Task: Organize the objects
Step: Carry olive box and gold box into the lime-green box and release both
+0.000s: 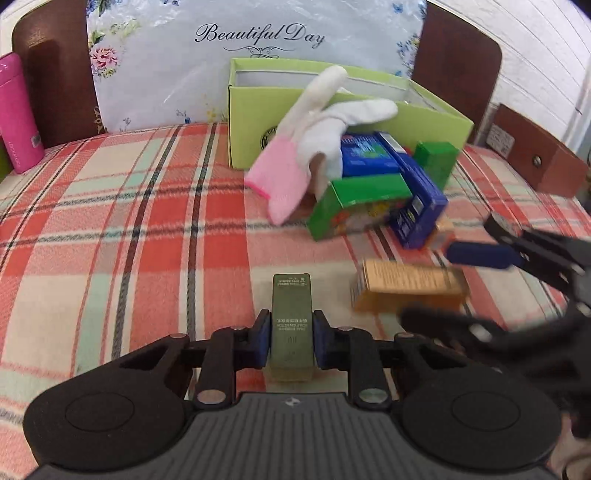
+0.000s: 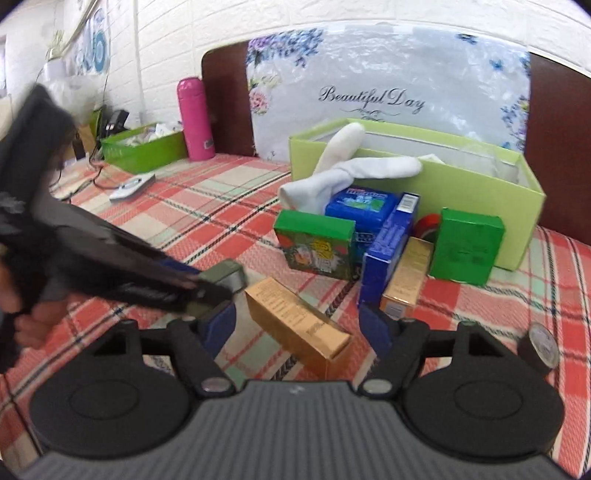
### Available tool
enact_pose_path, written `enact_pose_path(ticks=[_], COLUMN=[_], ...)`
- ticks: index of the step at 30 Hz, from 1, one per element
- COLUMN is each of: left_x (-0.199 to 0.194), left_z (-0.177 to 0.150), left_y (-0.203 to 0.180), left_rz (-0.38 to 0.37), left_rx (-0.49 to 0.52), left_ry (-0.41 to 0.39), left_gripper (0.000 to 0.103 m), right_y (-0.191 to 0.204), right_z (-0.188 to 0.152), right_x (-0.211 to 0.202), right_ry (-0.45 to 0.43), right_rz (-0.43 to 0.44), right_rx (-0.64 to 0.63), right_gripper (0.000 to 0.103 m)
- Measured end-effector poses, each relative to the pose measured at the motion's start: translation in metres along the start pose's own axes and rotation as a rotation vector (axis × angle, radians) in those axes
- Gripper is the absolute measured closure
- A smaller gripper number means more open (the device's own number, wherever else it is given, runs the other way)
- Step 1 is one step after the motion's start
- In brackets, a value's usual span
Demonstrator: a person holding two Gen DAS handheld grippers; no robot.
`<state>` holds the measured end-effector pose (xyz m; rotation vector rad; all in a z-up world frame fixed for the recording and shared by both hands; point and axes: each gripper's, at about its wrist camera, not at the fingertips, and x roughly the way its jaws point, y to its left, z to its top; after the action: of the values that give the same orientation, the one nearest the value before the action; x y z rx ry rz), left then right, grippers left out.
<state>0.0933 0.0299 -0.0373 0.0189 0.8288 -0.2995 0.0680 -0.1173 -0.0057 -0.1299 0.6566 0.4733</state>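
- Left wrist view: the left gripper [image 1: 291,338] has its jaws nearly closed, squeezing the slim dark green cardboard box [image 1: 291,314]. It could slip out if the squeeze is weak.
- Right wrist view: the right gripper [image 2: 297,326] has its jaws half open around the long gold cardboard box [image 2: 297,326], not touching. A crooked box could get pushed away. The open light green cardboard box [image 2: 417,184] sits far ahead on the soft checked bedspread [image 2: 207,221], by a white brick wall [image 2: 332,18].

Right gripper [image 2: 297,325] with jaws apart around a gold carton [image 2: 299,326] lying on the plaid bed cover [image 2: 192,206]; pad contact is unclear. At left, the blurred left gripper [image 2: 207,291] apparently clamps an olive box [image 2: 227,275]. Behind, small cartons cluster before a lime-green box [image 2: 480,184].
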Motion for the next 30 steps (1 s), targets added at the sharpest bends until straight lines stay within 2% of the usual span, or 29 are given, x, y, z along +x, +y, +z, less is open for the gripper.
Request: enact_pose_path(ticks=[1,2,3,5,6,9,10,13,19,23,27,30], left_x=[-0.004,-0.008,-0.012,-0.016,-0.016,-0.011,-0.009,-0.005,-0.005,-0.006,-0.019,-0.037], left_z=[-0.005,-0.009,-0.012,-0.015,-0.016,-0.013,-0.011,-0.008,-0.009,-0.006,0.005,0.026], left_y=[0.0,-0.001,-0.002,-0.003,-0.004,-0.009,-0.01,-0.012,-0.014,-0.016,-0.019,-0.023], left_rz=[0.002,0.003,0.006,0.009,0.013,0.032,0.037,0.055,0.073,0.087,0.106,0.08], left_rx=[0.0,-0.001,-0.003,-0.015,-0.019,-0.024,-0.027,-0.036,-0.046,-0.04,-0.034,-0.011], left_ry=[0.005,0.009,0.012,0.017,0.017,0.017,0.015,0.017,0.013,0.017,-0.041,-0.121], left_gripper=[0.079,0.079,0.079,0.079,0.079,0.079,0.079,0.079,0.078,0.079,0.079,0.079], right_y=[0.0,-0.001,0.0,0.003,0.006,0.013,0.015,0.019,0.018,0.016,0.008,0.0], right_z=[-0.001,-0.003,-0.005,-0.008,-0.009,-0.015,-0.014,-0.01,-0.007,-0.007,-0.002,0.011], right_x=[0.004,0.007,0.006,-0.005,-0.012,-0.024,-0.023,-0.018,-0.001,-0.004,-0.016,-0.033], right_ry=[0.024,0.054,0.081,0.107,0.116,0.122,0.125,0.118,0.129,0.124,0.103,0.05], right_rz=[-0.013,-0.013,-0.019,-0.06,-0.057,0.042,0.046,-0.009,-0.008,-0.013,0.004,0.013], right_rx=[0.007,0.028,0.063,0.119,0.134,0.115,0.106,0.073,0.084,0.092,0.128,0.14], right_gripper=[0.047,0.065,0.076,0.079,0.079,0.079,0.078,0.074,0.074,0.079,0.08,0.08])
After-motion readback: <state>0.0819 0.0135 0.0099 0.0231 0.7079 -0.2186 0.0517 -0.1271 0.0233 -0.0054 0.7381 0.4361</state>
